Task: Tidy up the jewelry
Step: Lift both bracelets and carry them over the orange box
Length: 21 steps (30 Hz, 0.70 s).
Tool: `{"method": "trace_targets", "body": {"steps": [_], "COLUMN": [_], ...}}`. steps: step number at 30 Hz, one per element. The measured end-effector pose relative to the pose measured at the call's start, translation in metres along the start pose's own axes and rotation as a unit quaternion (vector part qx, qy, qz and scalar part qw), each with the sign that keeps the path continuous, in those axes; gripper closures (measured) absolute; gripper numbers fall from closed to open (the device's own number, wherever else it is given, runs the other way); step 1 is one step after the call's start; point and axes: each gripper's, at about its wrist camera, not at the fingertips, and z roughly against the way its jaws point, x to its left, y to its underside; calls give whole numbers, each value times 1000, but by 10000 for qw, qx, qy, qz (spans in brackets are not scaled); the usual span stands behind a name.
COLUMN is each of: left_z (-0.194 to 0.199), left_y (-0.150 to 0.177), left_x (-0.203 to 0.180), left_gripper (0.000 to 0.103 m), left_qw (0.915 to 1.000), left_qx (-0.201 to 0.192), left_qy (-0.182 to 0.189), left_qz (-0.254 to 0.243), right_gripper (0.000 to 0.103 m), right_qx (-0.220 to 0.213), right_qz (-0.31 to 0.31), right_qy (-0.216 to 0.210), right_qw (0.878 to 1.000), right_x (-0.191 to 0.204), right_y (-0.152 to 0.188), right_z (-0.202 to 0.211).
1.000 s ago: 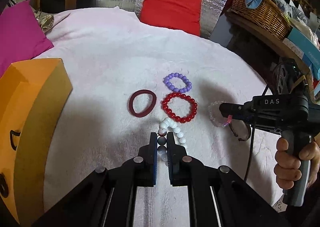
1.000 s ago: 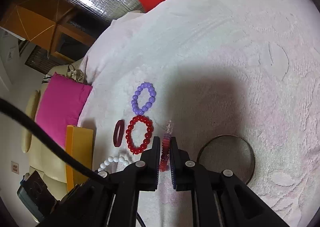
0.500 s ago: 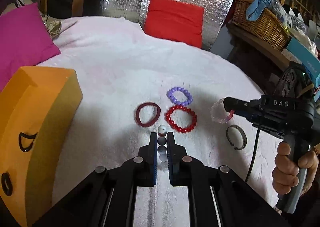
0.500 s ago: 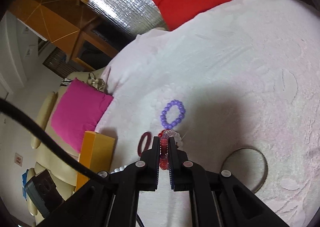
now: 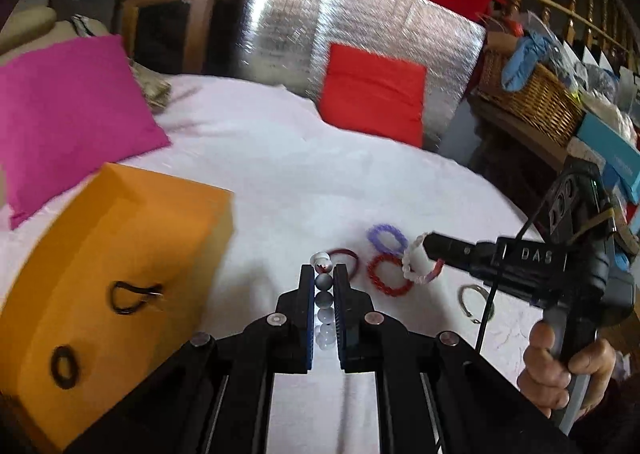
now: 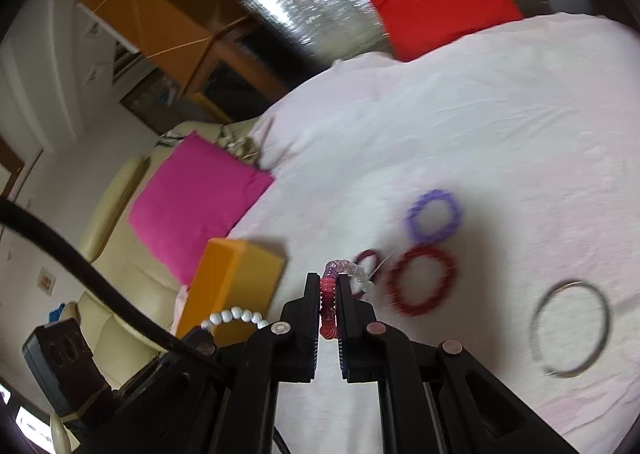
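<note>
Both bracelets have risen off the bed: left hand-held gripper [image 5: 323, 286] clamps the white-and-grey bead bracelet [image 5: 323, 300], right hand-held gripper [image 6: 329, 294] the pink-and-clear coil bracelet [image 6: 338, 278]; smooth beads may slip mid-swing

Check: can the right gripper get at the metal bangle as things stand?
Probably not yet. The right gripper is shut on the pink bracelet, so its jaws are taken. Otherwise the way looks free: the metal bangle lies alone on the white cloth, nothing over it, off to the gripper's right.
</note>
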Motion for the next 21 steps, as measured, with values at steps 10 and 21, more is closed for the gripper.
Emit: {"method": "trace_targets", "body": {"steps": [10,21], "left_z": [61,61], "left_y": [10,46], "left_x": [75,143], "left_gripper": [94,94], "left_qw": [9907,9701], "left_qx": [-564,-63], "left_qy": [-1109,-1897], "left_qz": [556,1515], "right_gripper": [94,94], "right_qx": [374,1053], "right_qz": [512,912], "right_qy": [-775,-1233], "right_qw": [9950,9825], "right_x": [86,157], "right_y": [41,94], "right_z": [-38,-99]}}
